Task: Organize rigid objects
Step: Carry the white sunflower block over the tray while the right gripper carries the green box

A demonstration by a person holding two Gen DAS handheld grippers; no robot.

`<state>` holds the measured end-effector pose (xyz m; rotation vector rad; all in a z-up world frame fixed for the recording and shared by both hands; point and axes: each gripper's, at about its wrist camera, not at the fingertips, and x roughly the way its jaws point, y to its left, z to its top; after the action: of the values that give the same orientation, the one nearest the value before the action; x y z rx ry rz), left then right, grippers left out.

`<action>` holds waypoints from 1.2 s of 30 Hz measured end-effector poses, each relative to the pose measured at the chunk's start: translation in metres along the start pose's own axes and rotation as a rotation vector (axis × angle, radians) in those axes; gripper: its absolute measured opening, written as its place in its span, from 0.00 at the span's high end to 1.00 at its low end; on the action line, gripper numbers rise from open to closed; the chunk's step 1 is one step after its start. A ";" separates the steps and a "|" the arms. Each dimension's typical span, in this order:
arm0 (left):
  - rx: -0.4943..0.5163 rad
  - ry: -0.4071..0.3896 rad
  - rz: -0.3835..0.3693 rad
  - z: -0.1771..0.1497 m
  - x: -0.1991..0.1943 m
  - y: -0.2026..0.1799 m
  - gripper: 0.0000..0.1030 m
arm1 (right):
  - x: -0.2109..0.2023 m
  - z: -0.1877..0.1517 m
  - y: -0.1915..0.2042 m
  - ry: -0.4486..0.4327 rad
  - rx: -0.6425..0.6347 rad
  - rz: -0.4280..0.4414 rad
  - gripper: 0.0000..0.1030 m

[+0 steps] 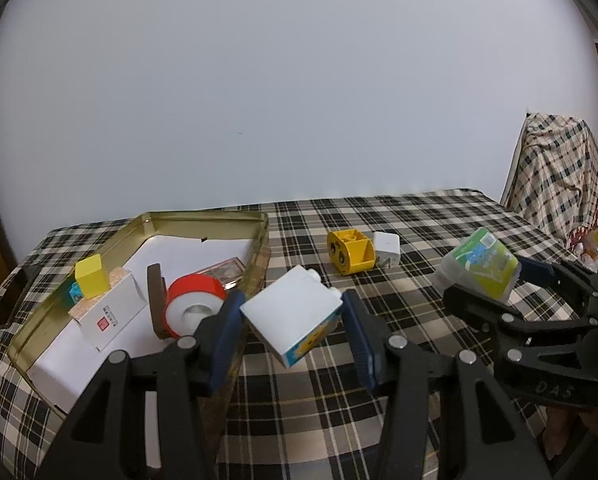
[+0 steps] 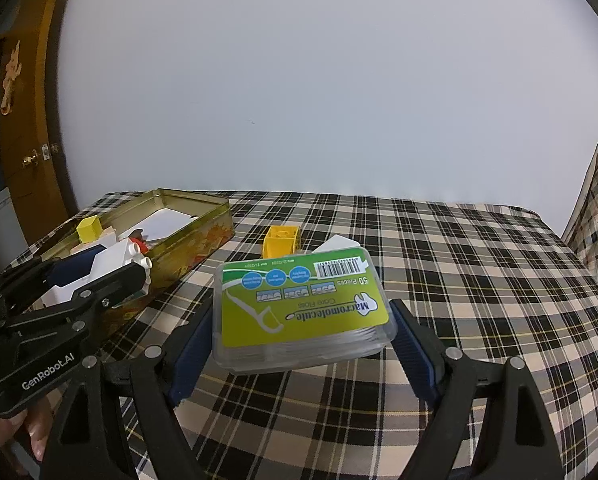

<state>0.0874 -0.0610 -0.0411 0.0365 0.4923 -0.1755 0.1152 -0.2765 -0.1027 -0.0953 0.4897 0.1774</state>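
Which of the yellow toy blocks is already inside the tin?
The small plain yellow cube, sitting in the gold metal tin. The larger yellow block with eyes lies outside on the checked tablecloth.

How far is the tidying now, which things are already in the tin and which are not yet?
Done: the tin already holds a red tape roll, a white box and a yellow block. In hand: the left gripper carries a white brick; the right gripper carries a floss box. Left: a yellow toy piece and a small white block on the tablecloth.
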 end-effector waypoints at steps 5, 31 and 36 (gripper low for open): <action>-0.007 -0.007 0.005 -0.001 -0.003 0.005 0.52 | -0.003 -0.001 0.005 -0.005 -0.009 0.003 0.18; -0.051 -0.037 0.035 -0.007 -0.021 0.032 0.52 | -0.011 -0.005 0.043 -0.027 -0.057 0.056 0.18; -0.061 -0.052 0.050 -0.009 -0.026 0.039 0.52 | -0.013 -0.006 0.050 -0.040 -0.062 0.063 0.18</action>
<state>0.0674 -0.0181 -0.0374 -0.0152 0.4444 -0.1126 0.0917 -0.2301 -0.1043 -0.1366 0.4481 0.2560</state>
